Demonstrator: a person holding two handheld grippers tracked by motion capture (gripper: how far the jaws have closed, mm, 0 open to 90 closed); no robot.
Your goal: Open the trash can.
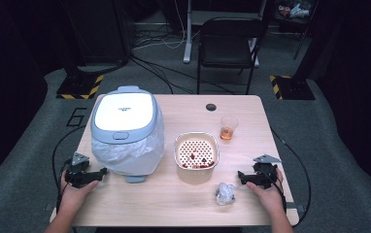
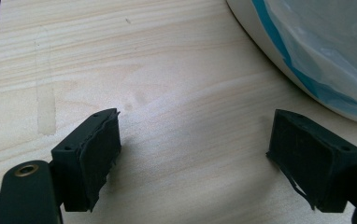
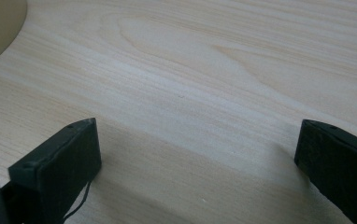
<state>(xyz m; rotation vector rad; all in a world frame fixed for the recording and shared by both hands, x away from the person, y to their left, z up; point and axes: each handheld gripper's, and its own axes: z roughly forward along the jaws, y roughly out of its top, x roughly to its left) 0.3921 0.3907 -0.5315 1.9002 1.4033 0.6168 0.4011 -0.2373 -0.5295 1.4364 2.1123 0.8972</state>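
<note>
Wide-set tongs frame bare table; overhead shows bin.

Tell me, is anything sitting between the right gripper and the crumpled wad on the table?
Nothing visible. The right gripper rests on the table with its jaws open, and the crumpled wad lies just beside it, toward the person's edge, with bare wood between them.

A large figure "6" stands on the grey floor at about nine o'clock from the table's far left corner, just beside the yellow-and-black hazard-striped base. The white lid of the bin carries a small dark mark at its middle, too small to read. No other writing can be read.
</note>
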